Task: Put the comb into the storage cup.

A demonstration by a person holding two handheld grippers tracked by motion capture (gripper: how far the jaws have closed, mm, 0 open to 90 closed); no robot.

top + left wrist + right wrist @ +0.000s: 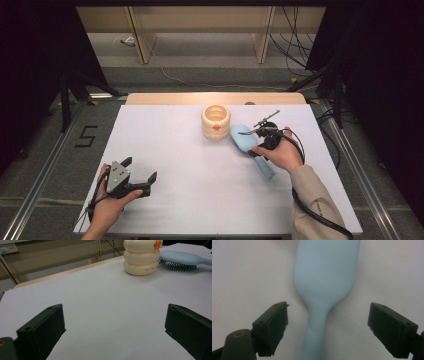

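1. The right gripper (328, 327) hangs over the pale blue hairbrush (325, 285) with its jaws spread wide, one on each side of the narrow neck where head meets handle, neither pad touching. That straddle looks deliberate: the neck is the slimmest part, so it is the easy place to pinch.

2. In the high view the right gripper (261, 134) points down at the brush (248, 145), which lies flat on the white table (200, 200) with its handle running back towards the person's right hand (283, 155) (bristles down, judging by the left gripper view, so only the smooth back faces the jaws).

3. Just beyond the brush head from this gripper stands the cream ringed cup (216, 121) with its orange mark, near the brush head; whether they touch I cannot tell. My read: the brush is meant to go into or beside that cup, hence the short gap.

4. The left gripper (140, 172) waits near the table's front edge, well apart from everything, jaws released and empty. Its own view shows bare table between the jaws, with the cup (141, 258) and brush (182, 260) far ahead, probably parked there to stay out of the way.

5. The grasp is not yet made.
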